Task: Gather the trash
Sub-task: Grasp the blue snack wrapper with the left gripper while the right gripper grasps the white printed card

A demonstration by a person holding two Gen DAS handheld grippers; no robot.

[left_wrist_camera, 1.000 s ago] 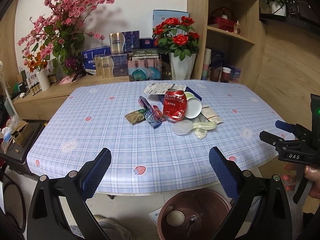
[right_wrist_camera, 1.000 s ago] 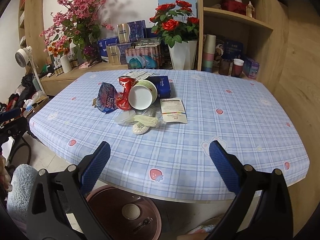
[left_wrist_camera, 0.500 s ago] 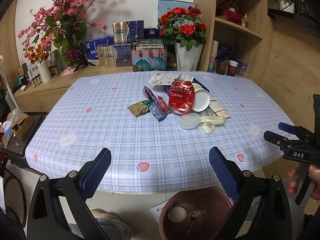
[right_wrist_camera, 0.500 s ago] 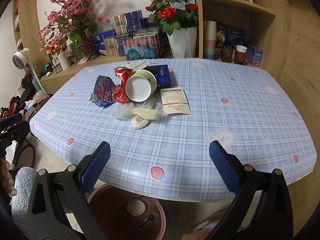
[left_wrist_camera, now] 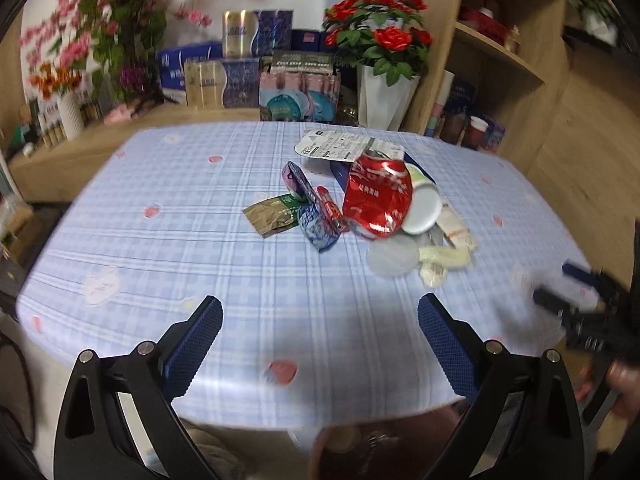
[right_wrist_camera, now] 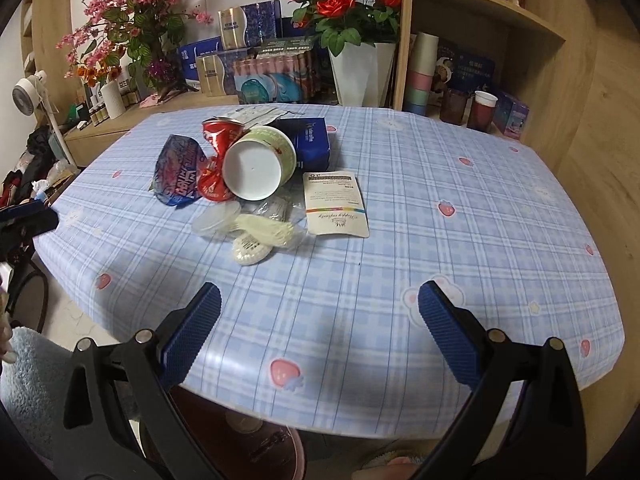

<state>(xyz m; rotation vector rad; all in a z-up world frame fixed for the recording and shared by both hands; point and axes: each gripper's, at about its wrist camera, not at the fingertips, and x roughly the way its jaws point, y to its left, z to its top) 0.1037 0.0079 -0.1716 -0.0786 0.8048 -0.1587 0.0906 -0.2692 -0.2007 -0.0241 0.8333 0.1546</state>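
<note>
Checked worktop [right_wrist_camera: 440, 240] ahead: I see the trash heap [right_wrist_camera: 256, 184] beyond both spread, empty tongs, left [left_wrist_camera: 320, 332] and right [right_wrist_camera: 320, 320]; right looks nearer.

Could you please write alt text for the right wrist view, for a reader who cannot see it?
The open right gripper hovers over the near edge of a blue checked table, empty. Ahead lies a trash pile: crushed red can, tipped white cup, blue wrapper, white pouch.
</note>
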